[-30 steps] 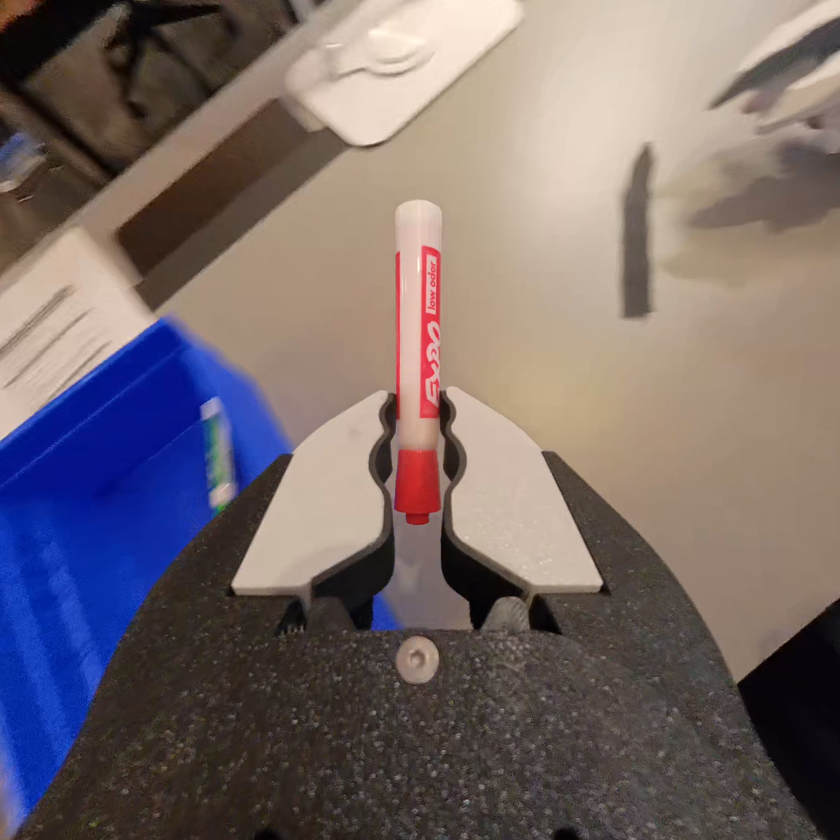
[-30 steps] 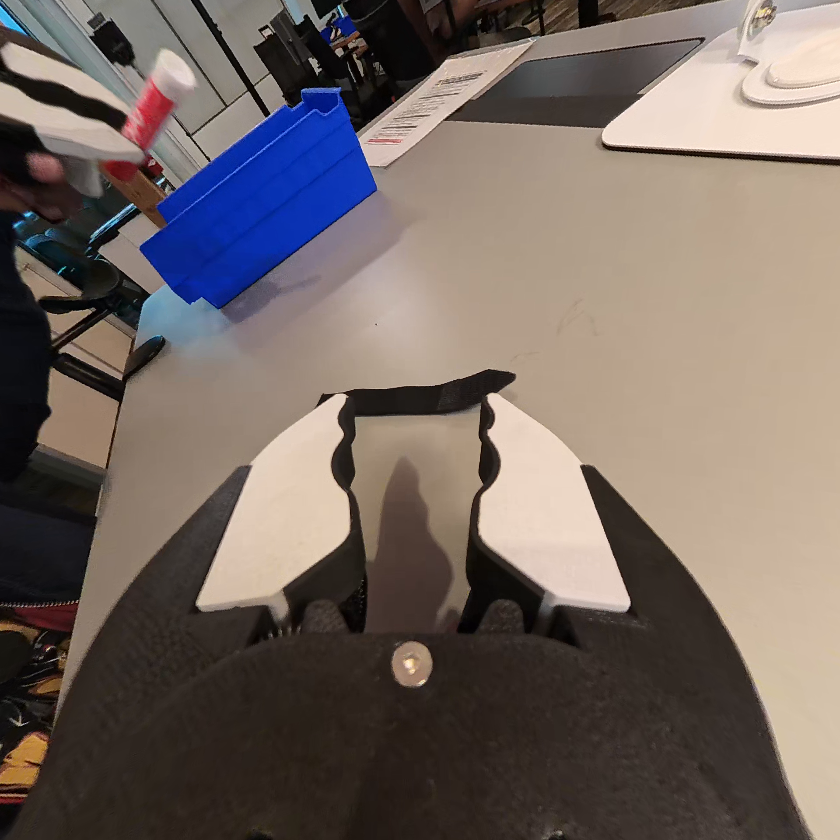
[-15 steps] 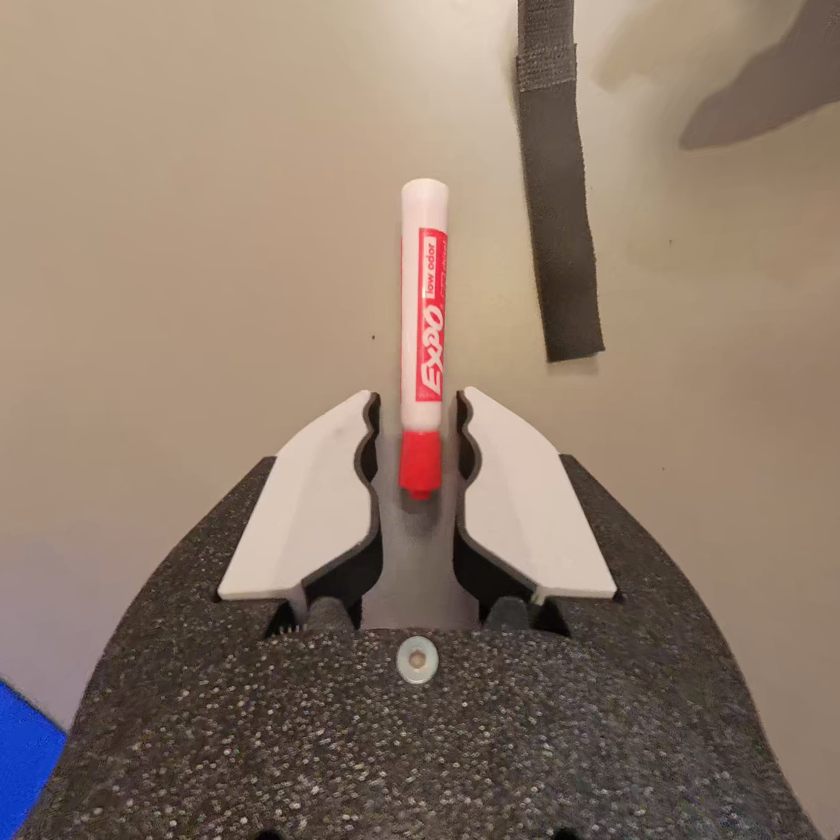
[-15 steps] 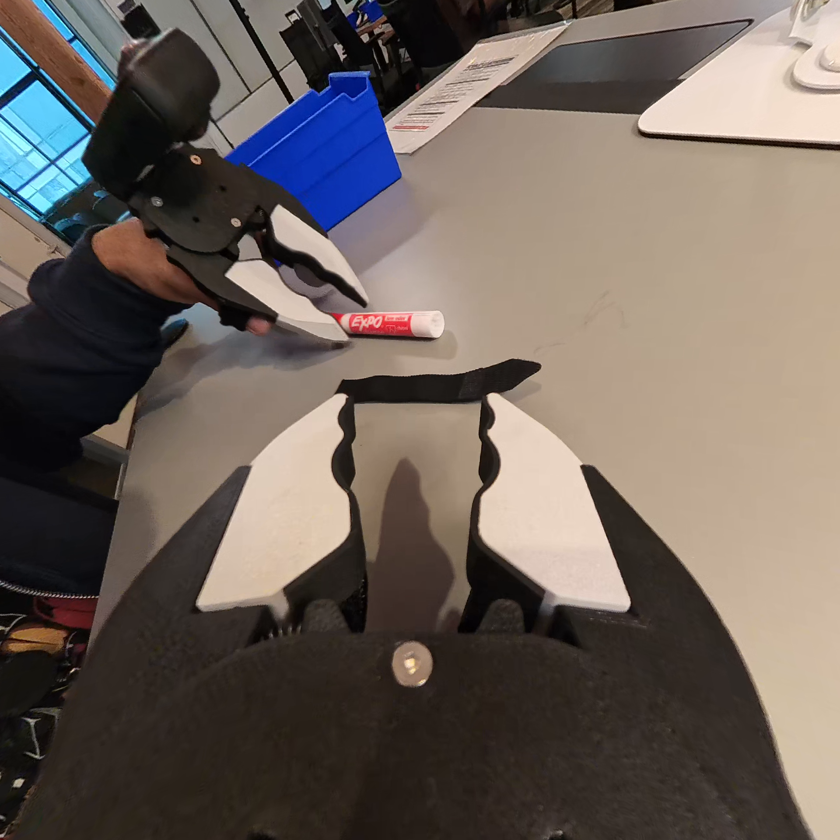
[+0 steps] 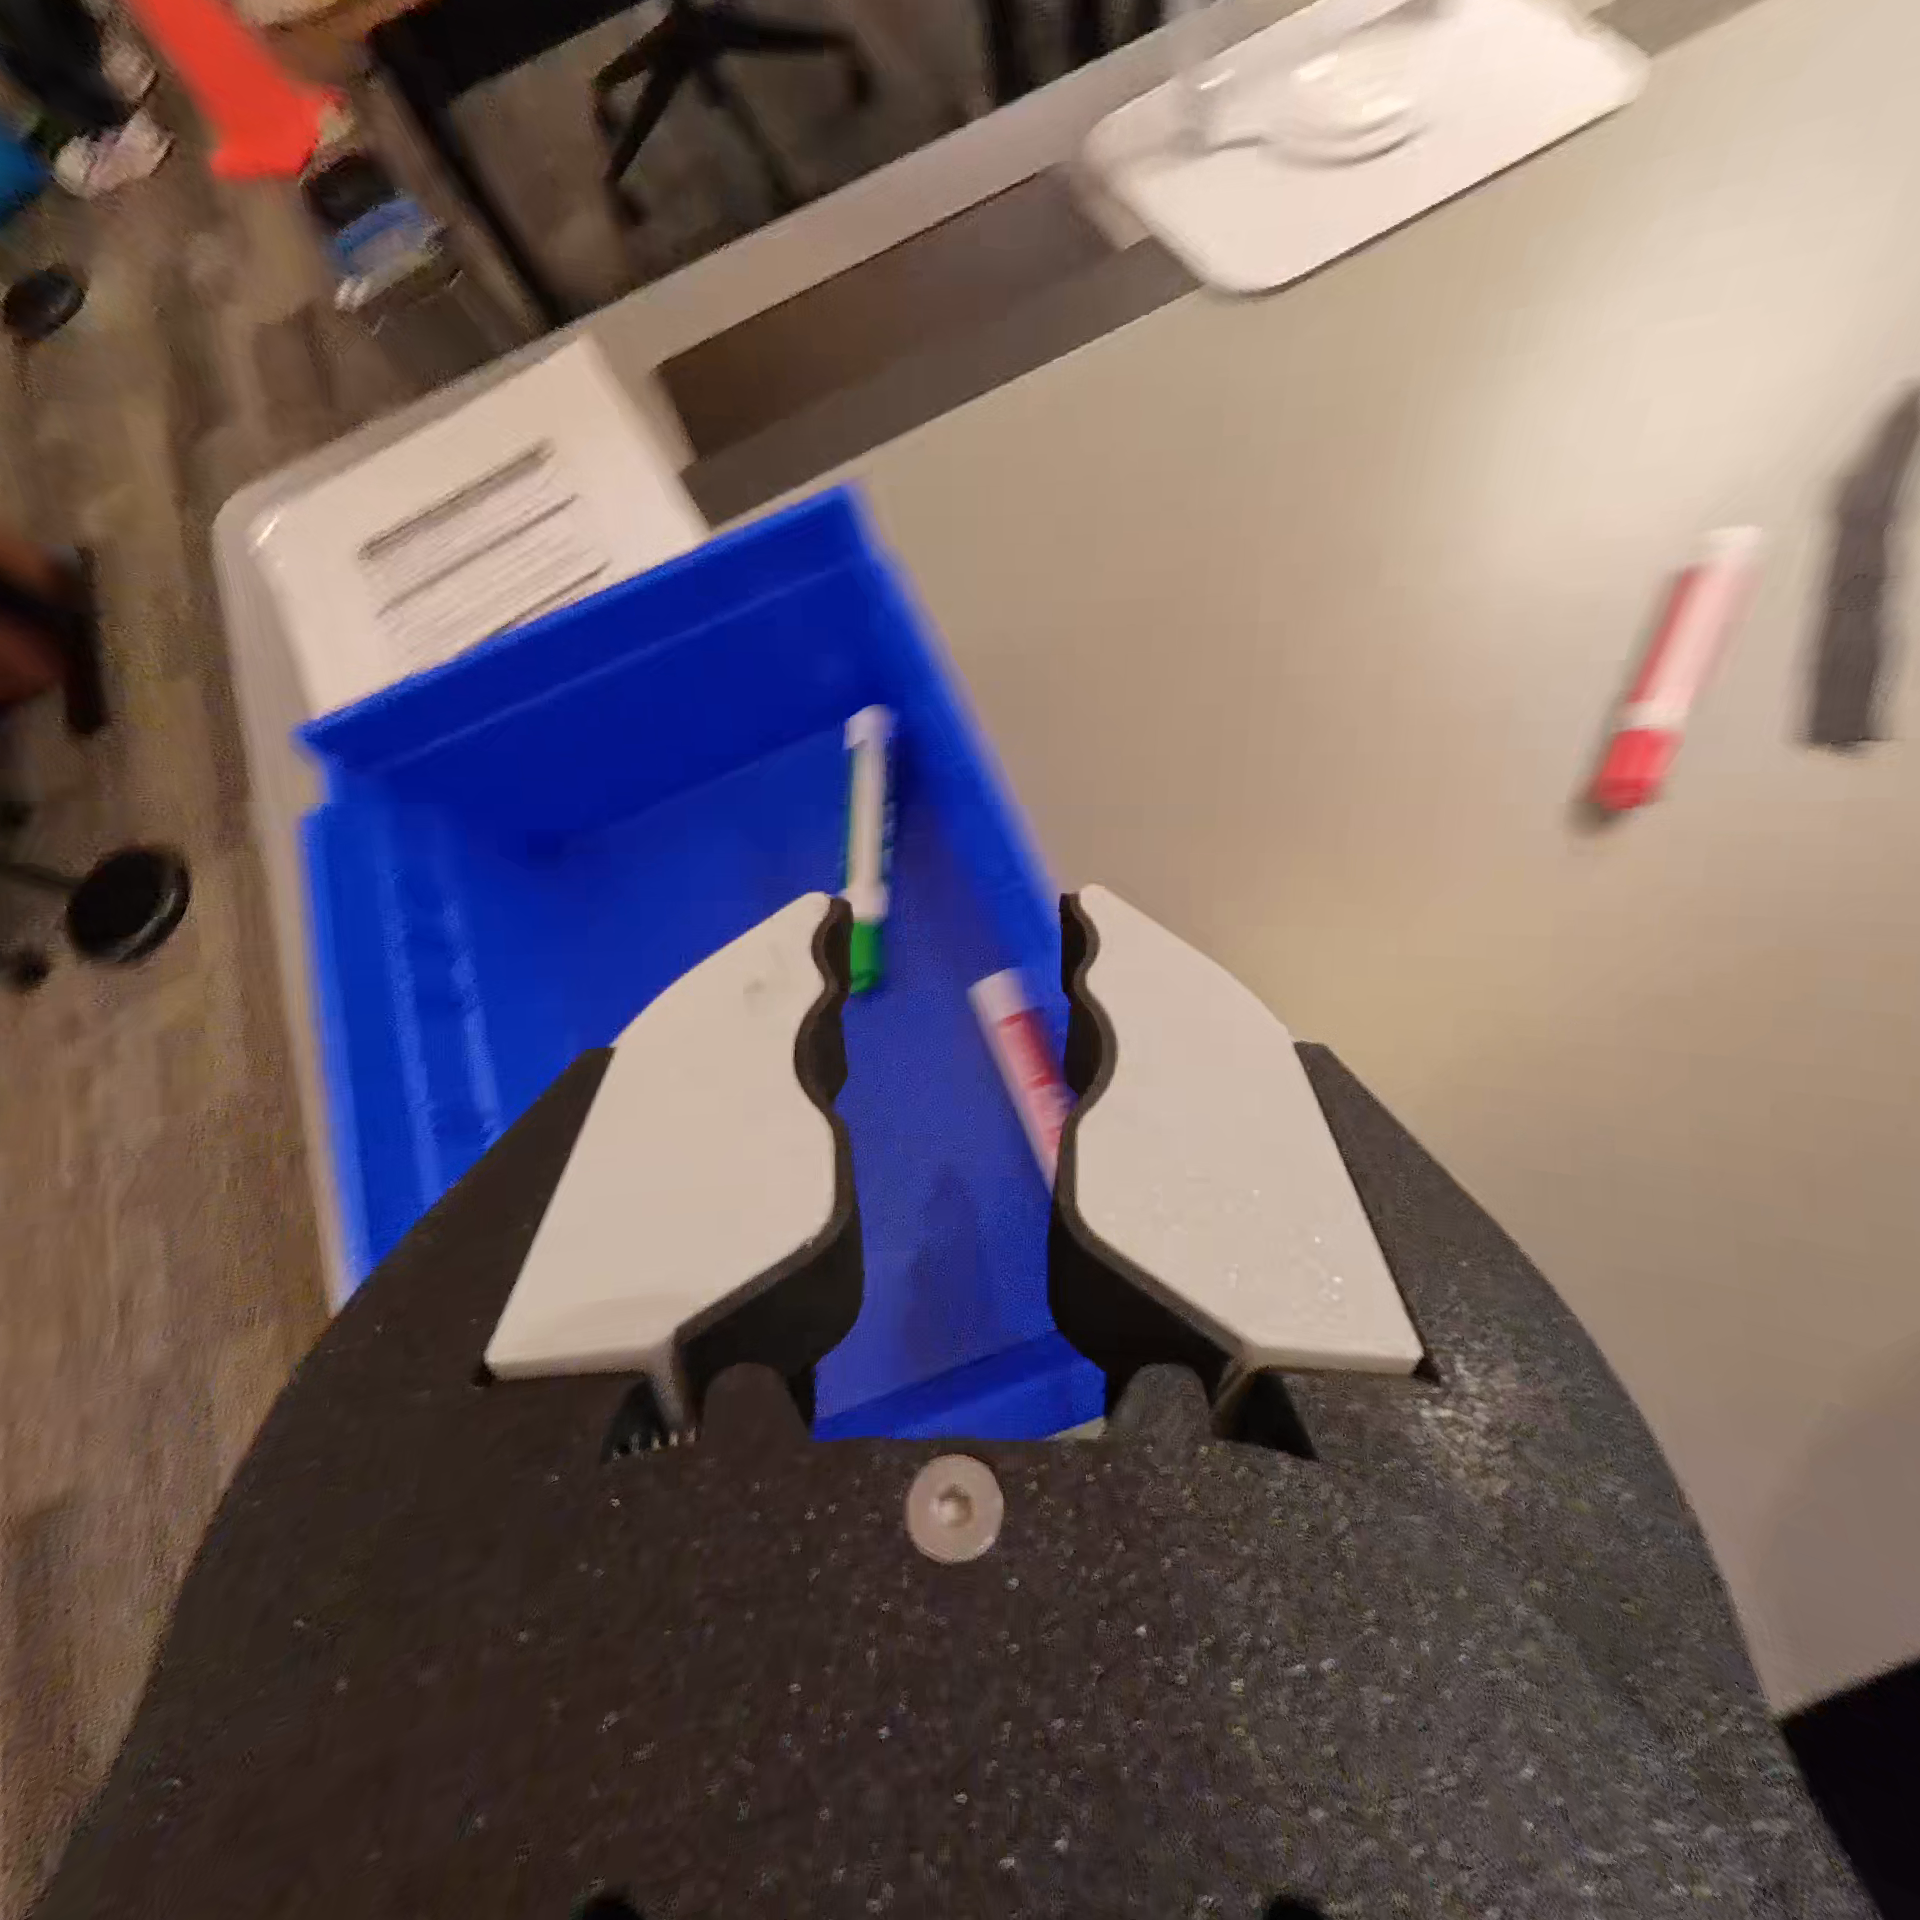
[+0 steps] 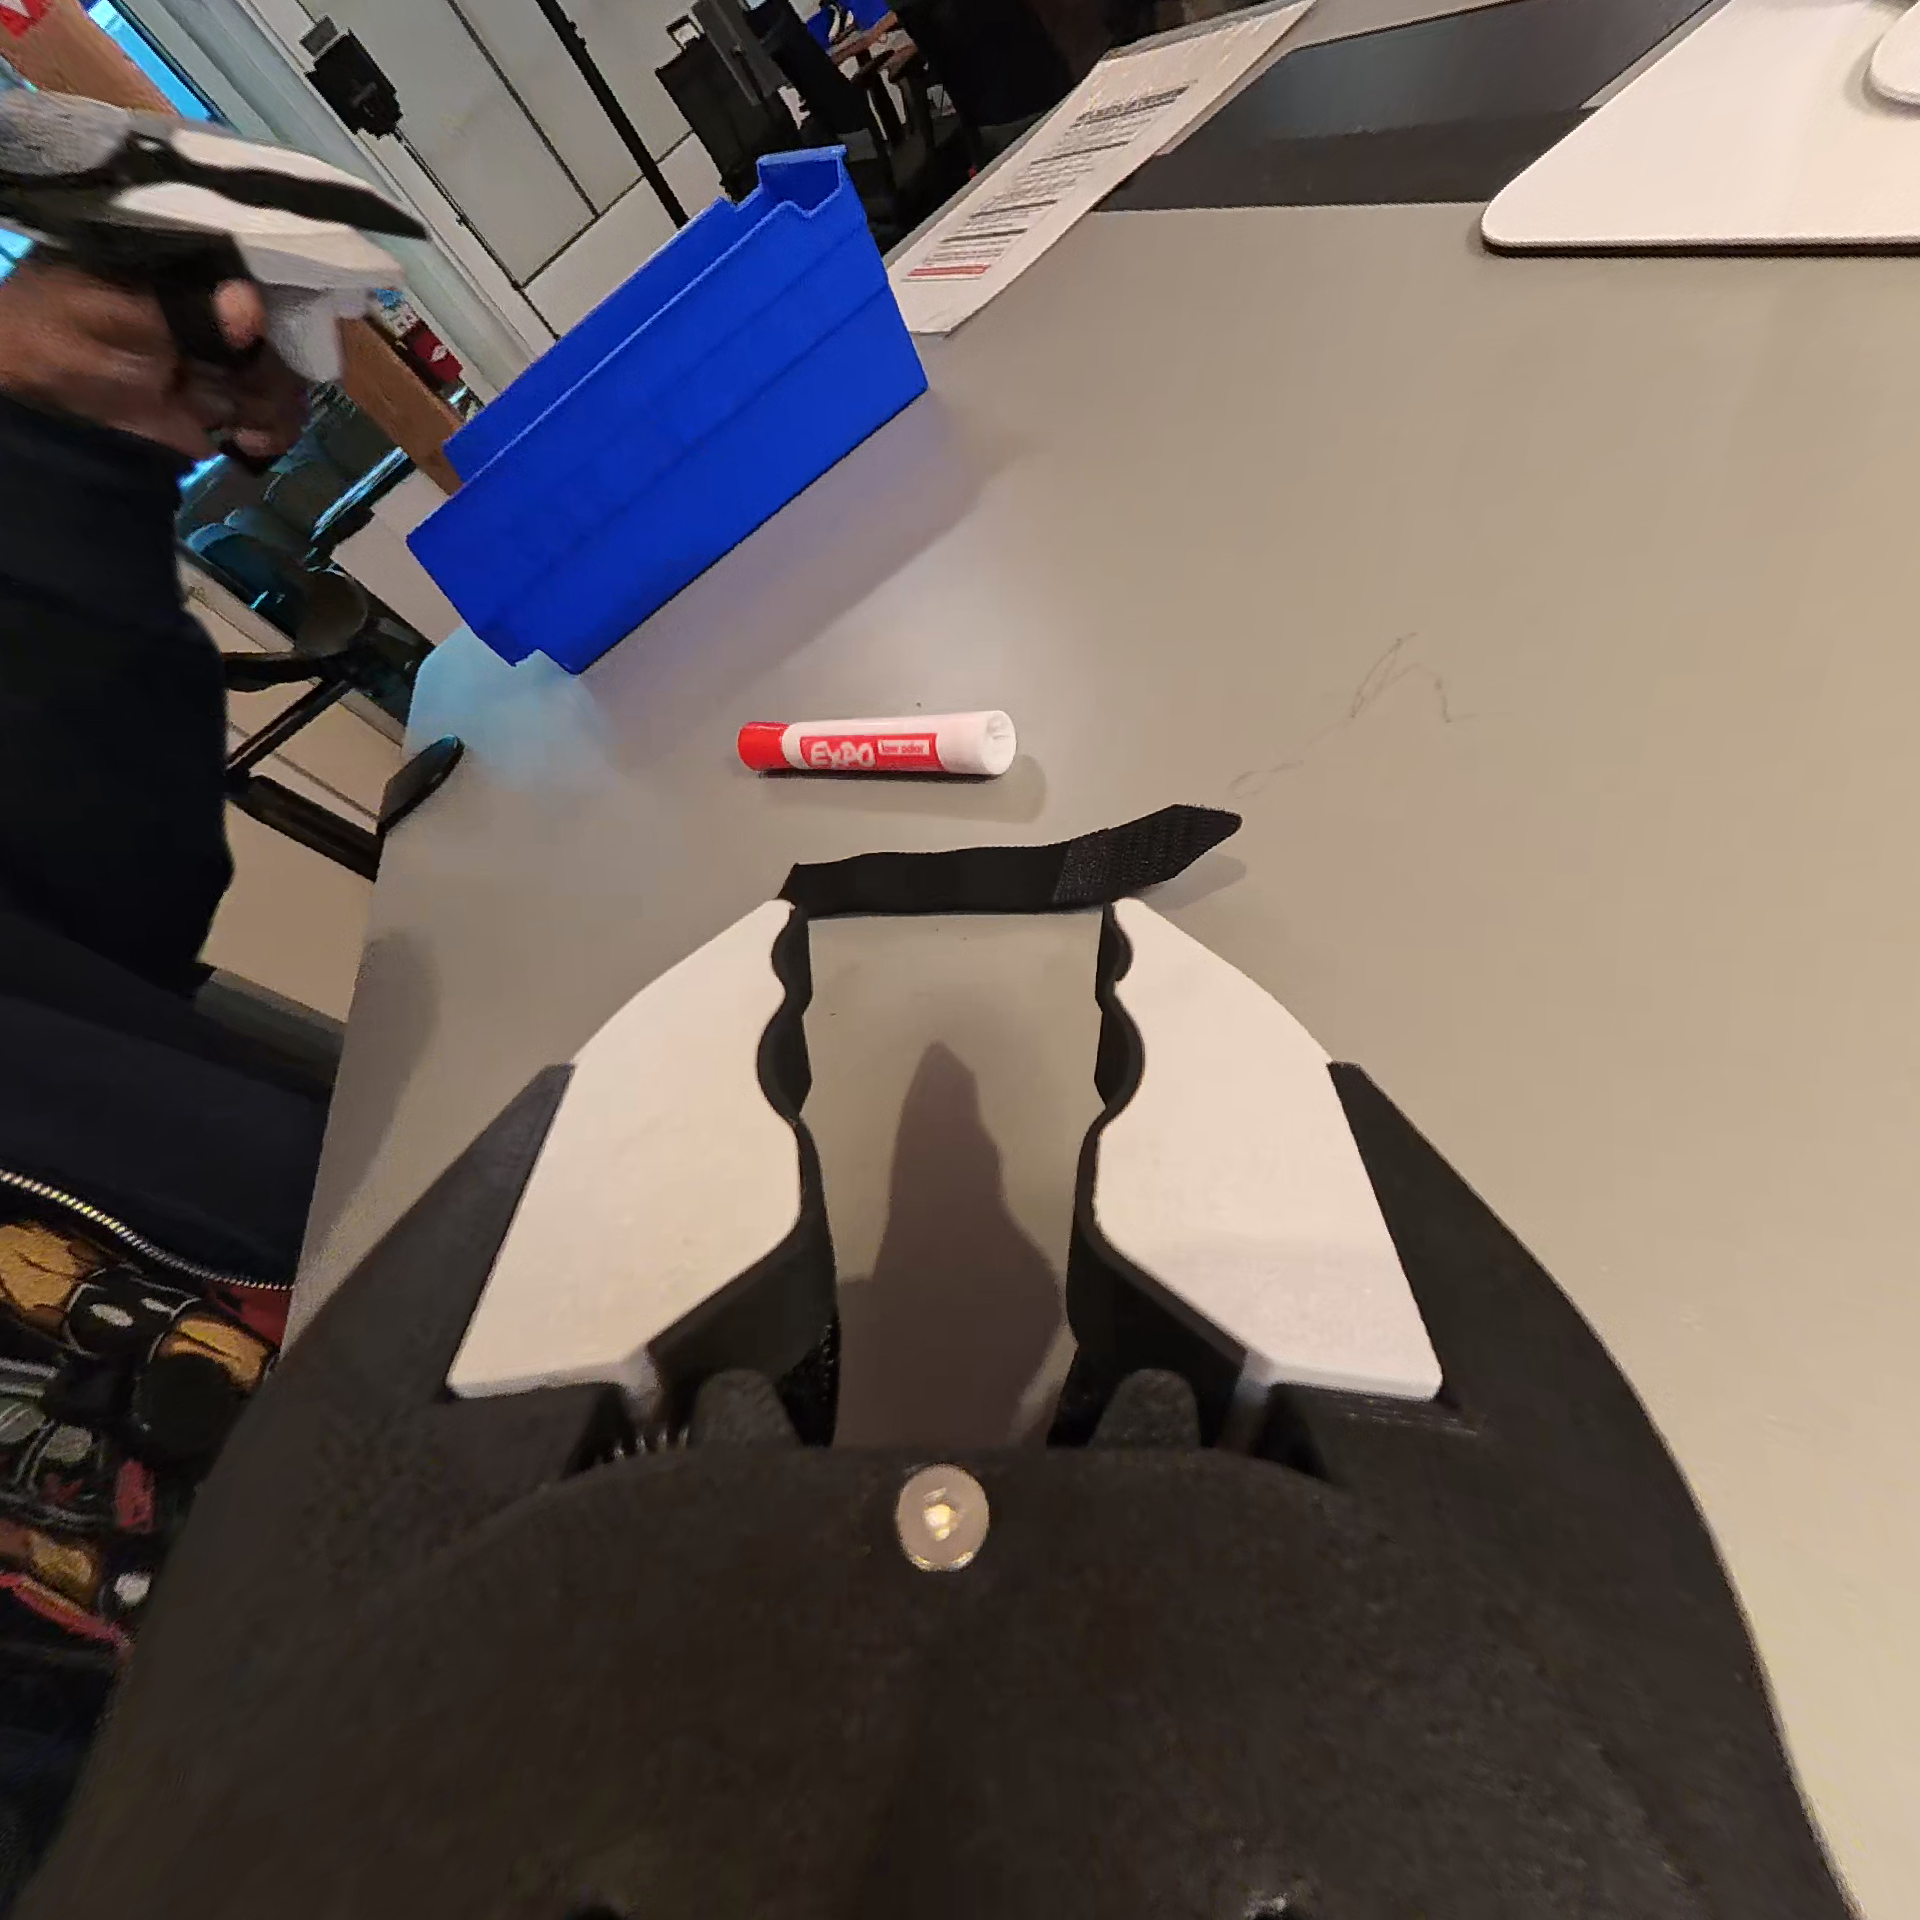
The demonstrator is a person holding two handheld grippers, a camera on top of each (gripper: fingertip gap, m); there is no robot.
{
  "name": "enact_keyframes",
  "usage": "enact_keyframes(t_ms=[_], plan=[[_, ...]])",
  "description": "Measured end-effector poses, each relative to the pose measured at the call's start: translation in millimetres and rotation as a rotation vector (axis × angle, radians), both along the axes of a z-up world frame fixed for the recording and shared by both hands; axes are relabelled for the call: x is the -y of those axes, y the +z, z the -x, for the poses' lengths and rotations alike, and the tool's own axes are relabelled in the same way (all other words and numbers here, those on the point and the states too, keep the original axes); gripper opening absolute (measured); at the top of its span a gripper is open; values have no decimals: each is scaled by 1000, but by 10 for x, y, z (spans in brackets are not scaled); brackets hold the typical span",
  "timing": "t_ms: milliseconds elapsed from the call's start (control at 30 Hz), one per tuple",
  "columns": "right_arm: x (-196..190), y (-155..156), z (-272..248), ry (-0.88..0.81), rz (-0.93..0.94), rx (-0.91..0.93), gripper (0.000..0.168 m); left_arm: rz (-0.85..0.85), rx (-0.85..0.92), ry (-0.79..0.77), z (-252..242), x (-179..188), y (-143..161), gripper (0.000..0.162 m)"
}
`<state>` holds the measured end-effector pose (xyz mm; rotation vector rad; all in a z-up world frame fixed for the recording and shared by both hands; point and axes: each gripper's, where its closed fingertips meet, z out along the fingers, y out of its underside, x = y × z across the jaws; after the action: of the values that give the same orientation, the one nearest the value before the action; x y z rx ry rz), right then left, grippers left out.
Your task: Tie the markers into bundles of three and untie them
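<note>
left gripper (image 5: pixel 945 914) wide open, empty, now over blue bin (image 5: pixel 582 665) | right gripper (image 6: pixel 945 914) open, idle by velcro strap (image 6: pixel 1018 868) | red marker (image 6: pixel 878 743) just dropped on table (image 6: pixel 1351 468) | so 1 of 3 out, green marker (image 5: pixel 868 831) probably next

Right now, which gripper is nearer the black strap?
Right. The right gripper sits just short of the black strap; the left gripper is off above the blue bin.
</note>
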<state>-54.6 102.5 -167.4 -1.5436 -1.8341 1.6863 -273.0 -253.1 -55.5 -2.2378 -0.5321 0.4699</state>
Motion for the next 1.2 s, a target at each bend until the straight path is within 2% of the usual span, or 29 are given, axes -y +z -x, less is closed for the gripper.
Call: enact_keyframes(t_ms=[100, 233, 467, 500, 533, 600, 667, 800, 867, 933, 1000, 1033, 1133, 1200], plan=[[27, -7, -10, 23, 8, 9, 53, 19, 95, 96, 454, 286, -359, 42], [58, -36, -22, 50, 14, 33, 53, 131, 211, 44, 627, 198, -982, 47], [124, -173, -9, 86, -23, 124, 52, 270, 288, 35, 792, -17, -1582, 50], [136, -196, -8, 93, -30, 138, 52, 282, 308, 14, 779, -38, -1663, 41], [148, -214, -9, 100, -37, 150, 52, 202, 327, -9, 754, -136, -1630, 18], [162, -236, -11, 107, -48, 162, 52, 206, 331, 12, 758, -90, -1622, 18], [156, -231, -9, 102, -48, 158, 51, 164, 273, 46, 776, -23, -1423, 18], [134, -203, -6, 92, -30, 144, 51, -2, 106, 30, 583, -77, -538, 17], [130, -206, -4, 89, -30, 146, 50, -50, 26, -32, 347, -269, -100, 17], [131, -206, -5, 89, -31, 145, 50, -65, -14, -141, 12, -602, 152, 17], [129, -197, -6, 89, -27, 140, 50, -59, 2, -267, -366, -1025, 152, 17], [127, -189, -7, 89, -23, 136, 50, -40, 27, -324, -545, -1236, 44, 17], [109, -151, -11, 80, -11, 112, 50, 48, 102, -415, -892, -1740, -500, 17], [97, -129, -19, 75, -5, 98, 50, 105, 151, -427, -960, -1925, -881, 17]])
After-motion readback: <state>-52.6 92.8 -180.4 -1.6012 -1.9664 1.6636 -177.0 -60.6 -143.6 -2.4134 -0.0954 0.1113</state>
